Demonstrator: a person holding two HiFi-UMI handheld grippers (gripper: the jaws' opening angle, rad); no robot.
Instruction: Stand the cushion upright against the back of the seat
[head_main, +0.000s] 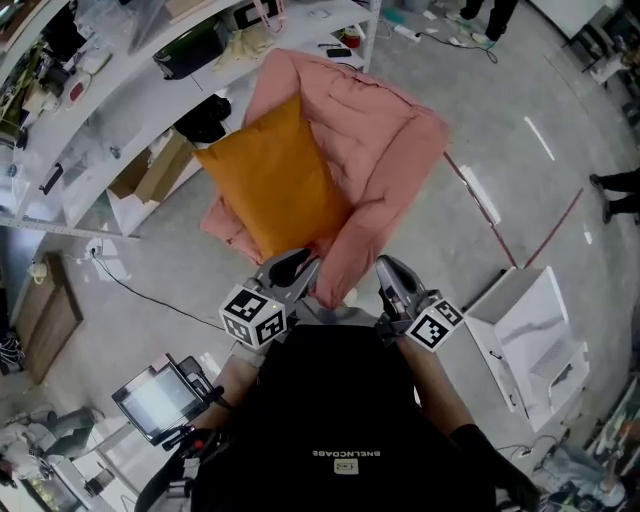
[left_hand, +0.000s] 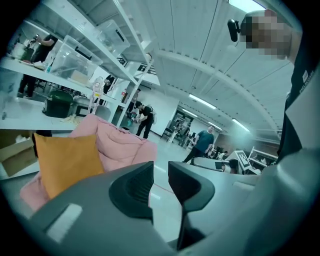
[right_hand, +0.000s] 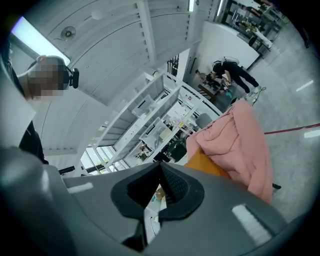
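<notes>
An orange cushion (head_main: 272, 180) stands upright on a soft pink seat (head_main: 390, 150), leaning on its padded back. Both grippers hang close to my body, short of the seat's front edge and touching nothing. My left gripper (head_main: 292, 268) is open by a narrow gap with nothing between its jaws. My right gripper (head_main: 393, 274) is shut and empty. In the left gripper view the gripper (left_hand: 161, 172) points past the cushion (left_hand: 67, 160) and the seat (left_hand: 122, 145). The right gripper view has its gripper (right_hand: 161, 169) in front of the cushion (right_hand: 212, 165) and the seat (right_hand: 245, 145).
White shelving (head_main: 110, 120) with a cardboard box (head_main: 152, 172) runs along the left of the seat. An open white bin (head_main: 530, 335) stands on the floor at the right. A cart with a screen (head_main: 160, 398) is at my lower left. People (left_hand: 202, 142) stand far off.
</notes>
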